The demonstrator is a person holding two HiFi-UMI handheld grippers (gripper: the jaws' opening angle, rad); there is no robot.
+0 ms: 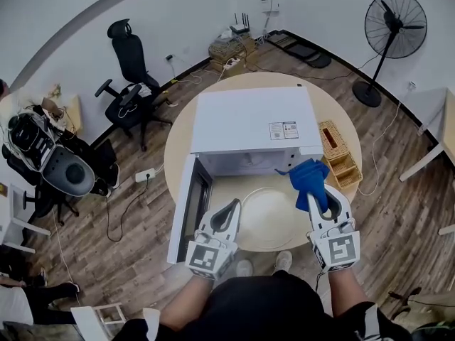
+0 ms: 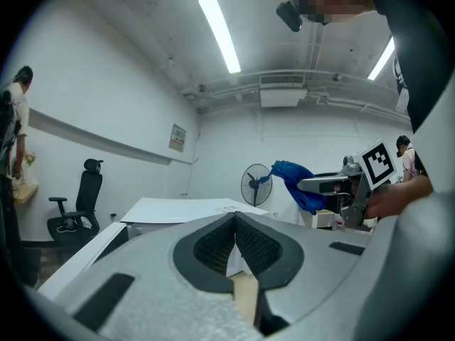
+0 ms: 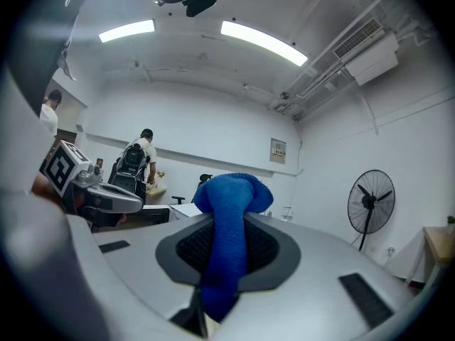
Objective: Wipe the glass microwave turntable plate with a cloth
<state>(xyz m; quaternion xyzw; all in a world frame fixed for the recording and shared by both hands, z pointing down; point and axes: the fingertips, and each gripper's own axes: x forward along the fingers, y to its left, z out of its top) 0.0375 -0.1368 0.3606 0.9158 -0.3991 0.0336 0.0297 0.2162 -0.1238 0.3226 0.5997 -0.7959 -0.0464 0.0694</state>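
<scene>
A round glass turntable plate (image 1: 270, 215) lies on the round wooden table (image 1: 188, 130), in front of the white microwave (image 1: 252, 123), whose door (image 1: 186, 206) stands open to the left. My right gripper (image 1: 315, 187) is shut on a blue cloth (image 1: 309, 177), held at the plate's right edge; the cloth (image 3: 227, 226) fills its jaws in the right gripper view. My left gripper (image 1: 232, 206) is shut and holds nothing, at the plate's left edge. In the left gripper view its jaws (image 2: 235, 222) meet, and the cloth (image 2: 295, 183) shows beyond.
A wicker basket (image 1: 338, 153) sits on the table to the right of the microwave. Office chairs (image 1: 131, 94) stand at the left, a standing fan (image 1: 387, 34) at the back right. A power strip (image 1: 145, 175) and cables lie on the wooden floor.
</scene>
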